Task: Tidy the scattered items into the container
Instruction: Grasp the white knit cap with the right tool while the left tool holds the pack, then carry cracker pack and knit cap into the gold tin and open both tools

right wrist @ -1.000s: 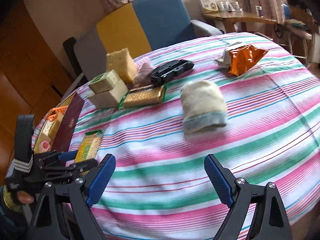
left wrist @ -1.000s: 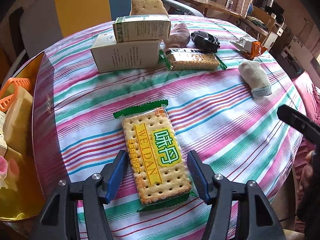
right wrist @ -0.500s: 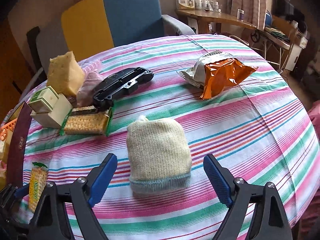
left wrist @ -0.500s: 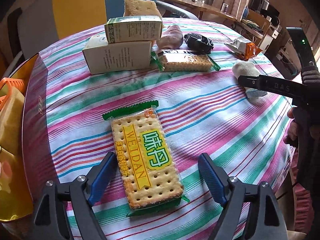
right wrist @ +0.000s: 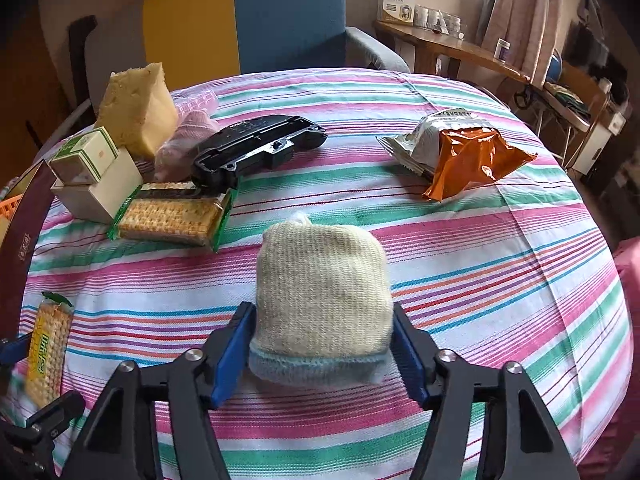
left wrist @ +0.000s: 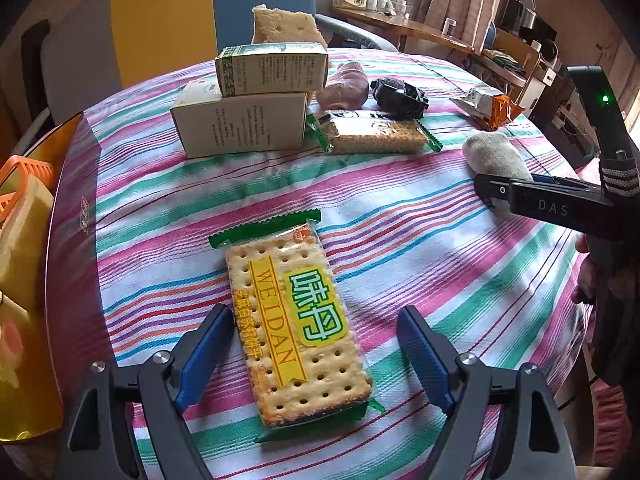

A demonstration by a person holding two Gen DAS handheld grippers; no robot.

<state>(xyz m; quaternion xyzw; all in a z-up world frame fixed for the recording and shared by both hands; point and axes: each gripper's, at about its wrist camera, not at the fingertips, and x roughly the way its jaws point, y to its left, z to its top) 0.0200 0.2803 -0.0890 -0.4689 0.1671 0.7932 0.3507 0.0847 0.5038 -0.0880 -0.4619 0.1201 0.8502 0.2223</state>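
Observation:
A cracker pack (left wrist: 296, 320) with a yellow and green label lies flat on the striped tablecloth. My left gripper (left wrist: 312, 348) straddles its near half; the jaws are closing, and there is a gap at each pad. A cream knitted sock (right wrist: 320, 280) with a pale blue cuff lies between the pads of my right gripper (right wrist: 320, 344). Those jaws are closing too and have reached the sock's sides without visibly squeezing it. The container (left wrist: 68, 240), a gold-lined box with a maroon wall, stands at the table's left edge.
Two stacked white-and-green boxes (left wrist: 248, 120), a yellow sponge (left wrist: 284, 26), a pink sock (left wrist: 344, 86), a black device (left wrist: 400, 96) and a second cracker pack (left wrist: 376, 136) lie at the back. An orange snack bag (right wrist: 468, 156) lies far right. The container holds an orange basket (left wrist: 24, 176).
The left jaws spread wide off the cracker pack, then narrowed a little. The right gripper swung over to the cream sock and its jaws drew in around it.

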